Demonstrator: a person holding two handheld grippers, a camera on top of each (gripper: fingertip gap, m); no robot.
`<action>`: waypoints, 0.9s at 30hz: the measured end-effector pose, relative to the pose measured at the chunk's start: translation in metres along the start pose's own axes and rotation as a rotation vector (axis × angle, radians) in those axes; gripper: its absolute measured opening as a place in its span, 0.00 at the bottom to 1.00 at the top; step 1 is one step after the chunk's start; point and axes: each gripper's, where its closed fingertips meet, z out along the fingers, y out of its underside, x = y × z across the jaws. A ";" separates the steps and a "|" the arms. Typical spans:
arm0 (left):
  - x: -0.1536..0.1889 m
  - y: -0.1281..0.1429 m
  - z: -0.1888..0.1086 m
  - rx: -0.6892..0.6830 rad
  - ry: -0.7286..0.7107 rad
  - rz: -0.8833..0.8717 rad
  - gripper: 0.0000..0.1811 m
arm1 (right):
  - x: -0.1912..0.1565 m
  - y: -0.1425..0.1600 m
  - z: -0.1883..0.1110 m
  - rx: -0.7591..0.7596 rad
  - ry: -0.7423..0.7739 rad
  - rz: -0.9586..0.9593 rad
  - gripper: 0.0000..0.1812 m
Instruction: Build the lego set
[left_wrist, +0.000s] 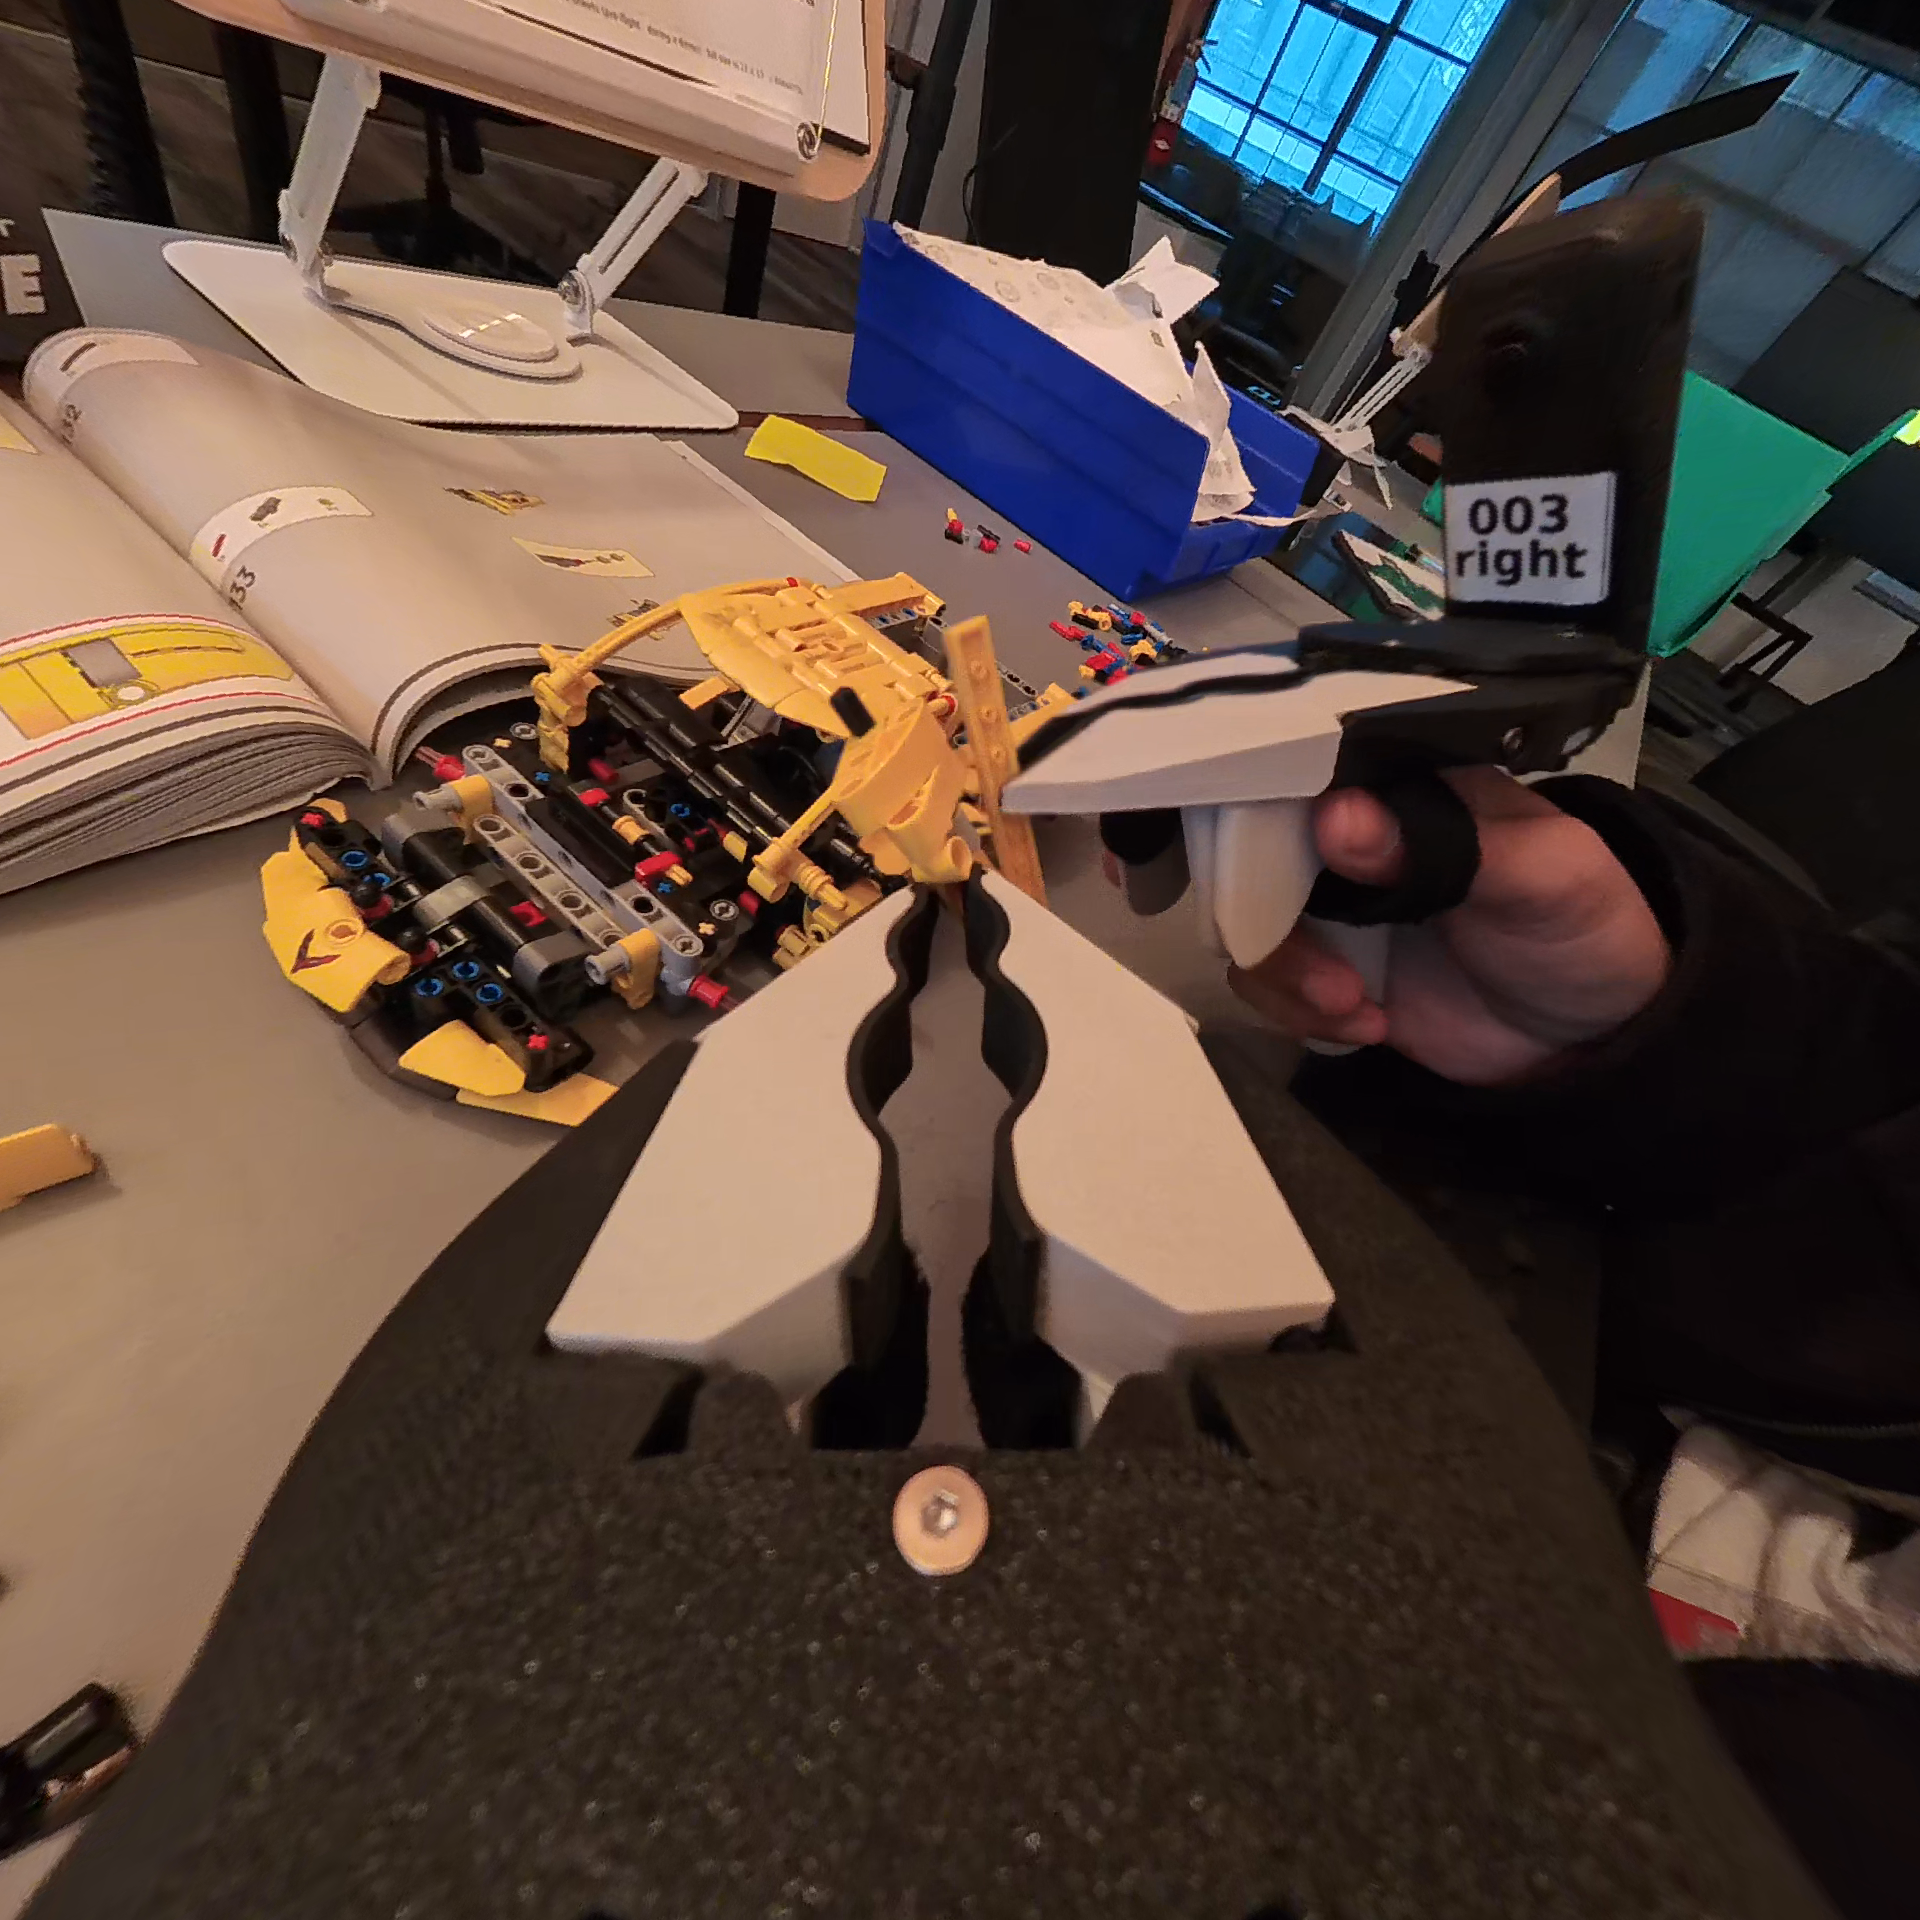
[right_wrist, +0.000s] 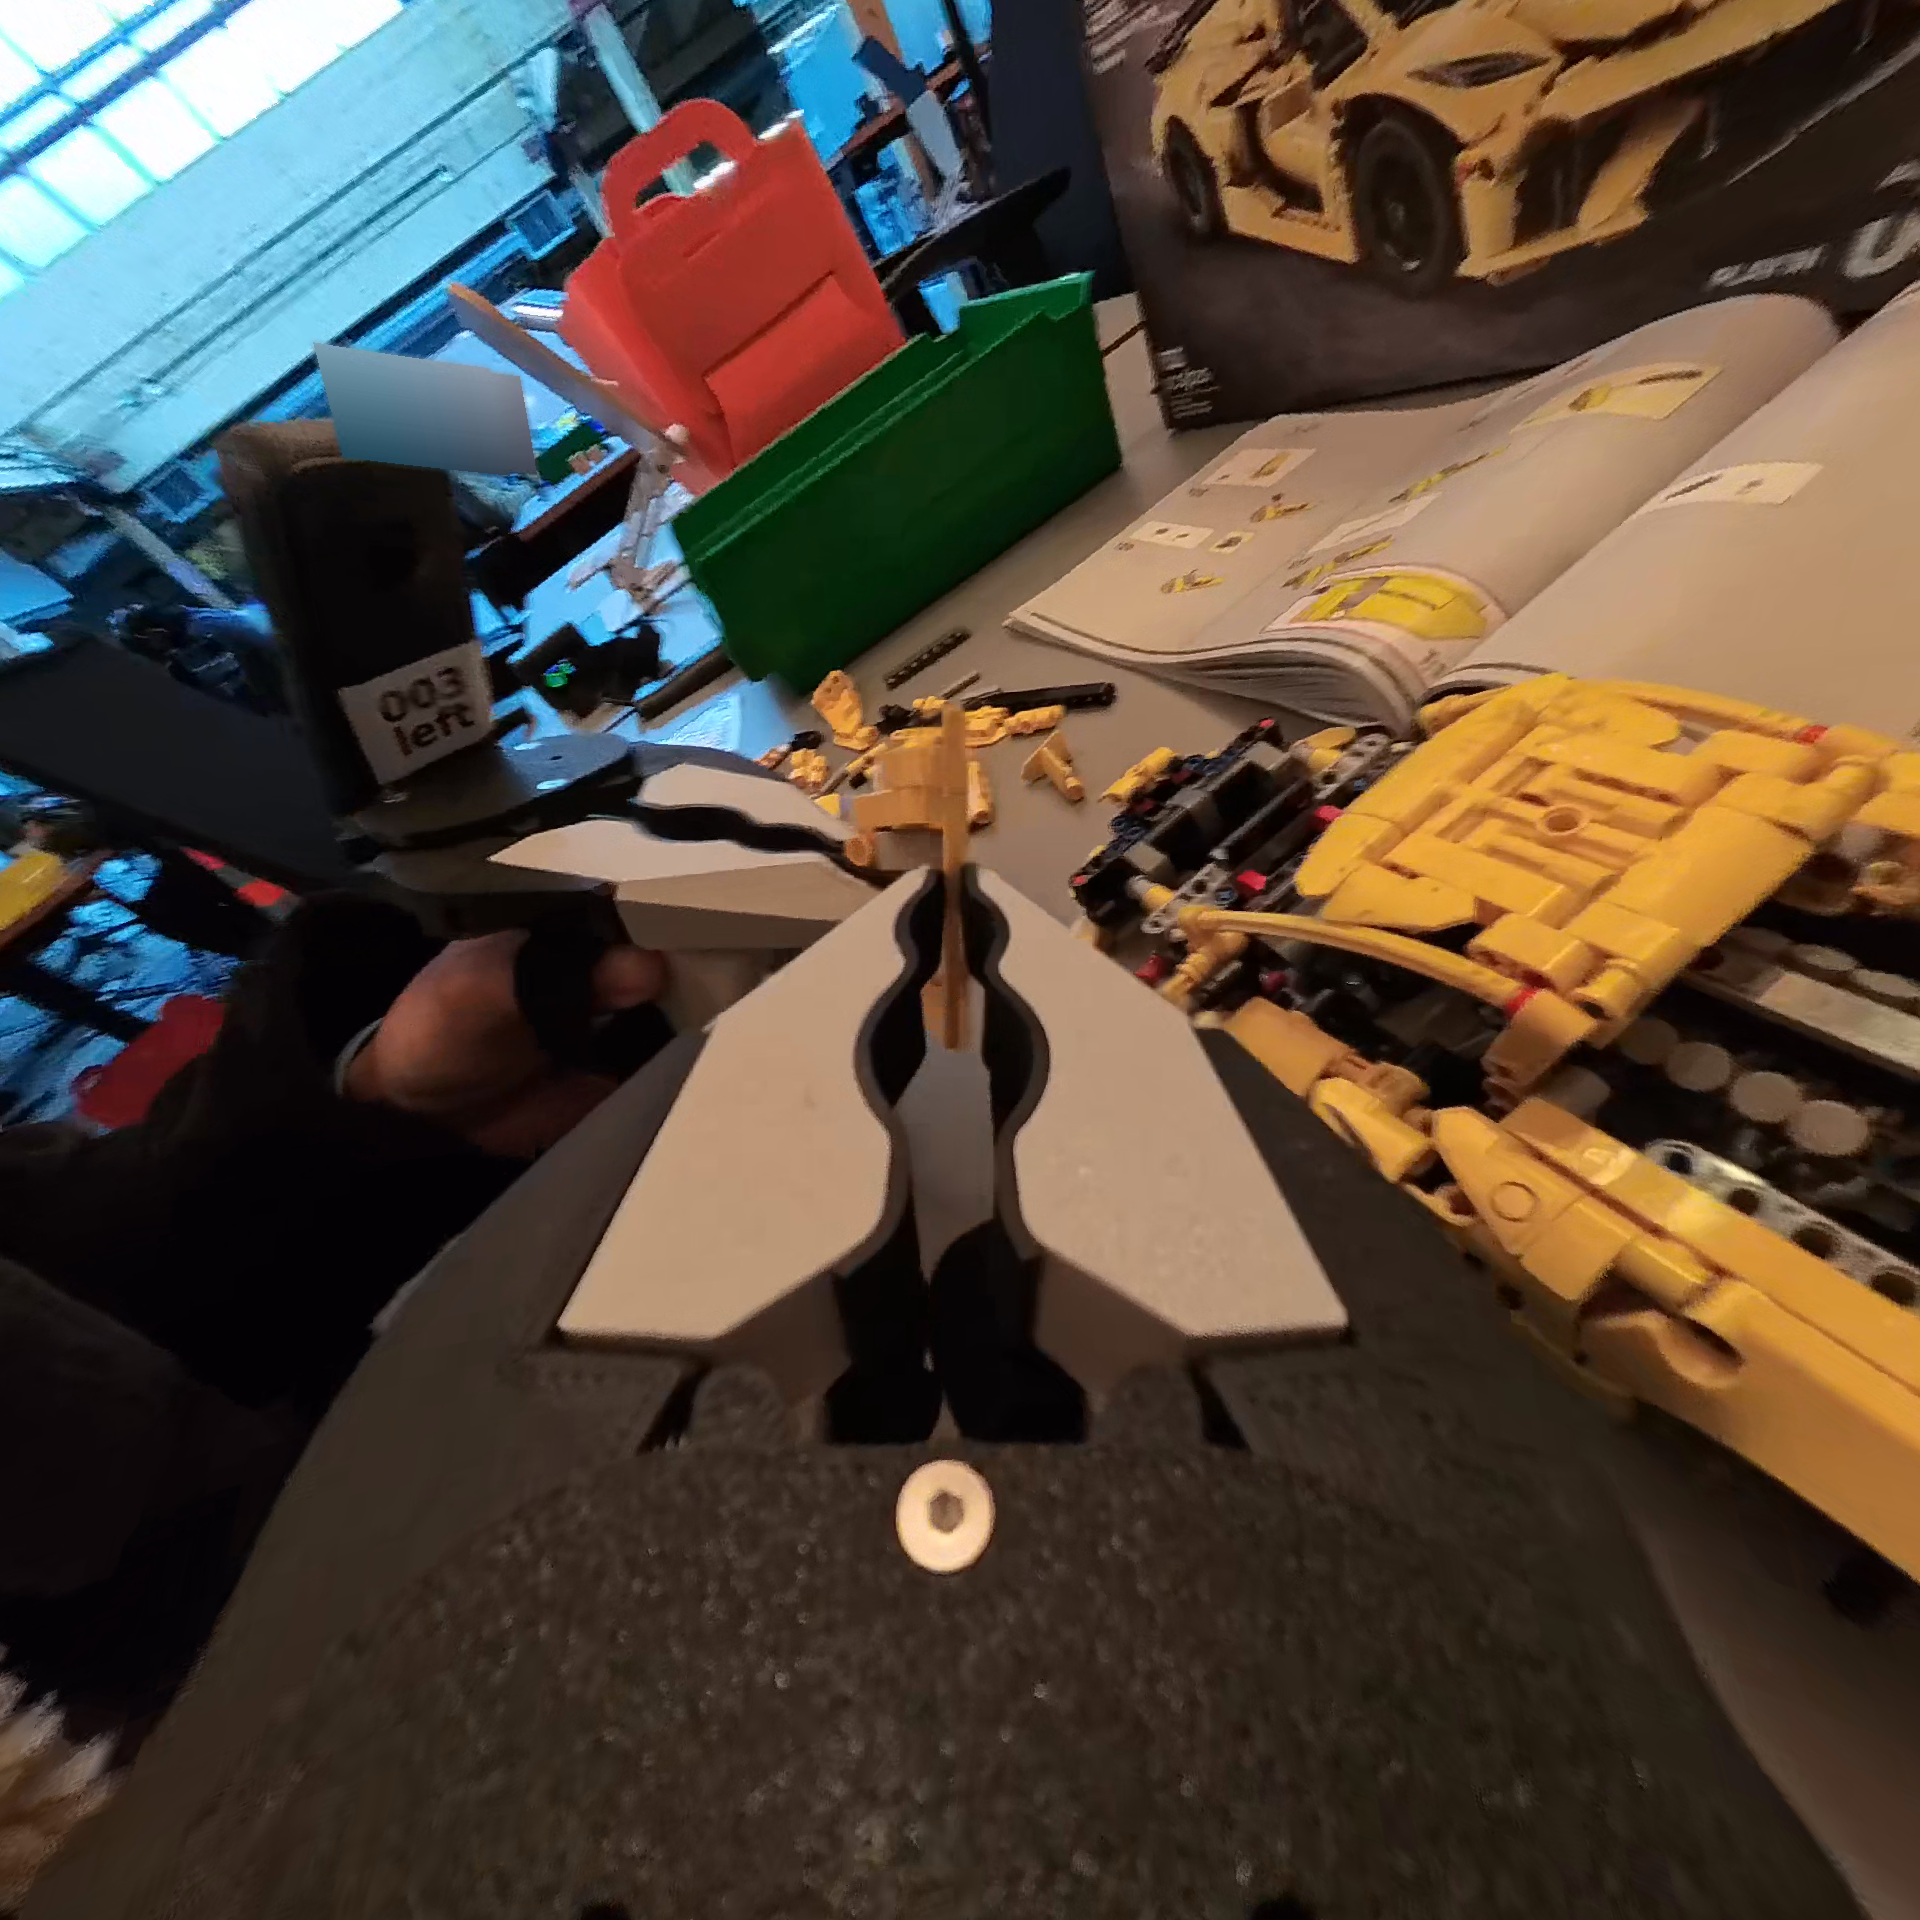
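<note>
Beside the half-built car, open manual, blue bin.

Your half-built yellow-and-black brick car is lying on the grey table, a thin yellow plate standing upright at its 3 o'clock.

A blue plastic bin stuffed with crumpled white paper sat at the far side of the grey table. Left of the bin lay a yellow slip, and farther left stood the flat white base of a tilted stand. In the right wrist view, a green bin rested near the table's far edge, with an orange-red carrier with a handle behind it and windows glowing blue beyond.
</note>
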 end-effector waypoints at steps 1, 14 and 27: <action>0.000 -0.001 0.000 0.004 0.003 0.000 0.03 | 0.006 -0.001 -0.002 0.001 0.040 -0.014 0.01; 0.004 0.002 0.002 -0.011 0.009 0.019 0.03 | 0.007 0.008 0.002 -0.044 0.007 0.147 0.01; 0.006 0.004 0.003 -0.025 0.003 0.049 0.03 | 0.006 0.008 0.001 -0.032 -0.125 0.353 0.02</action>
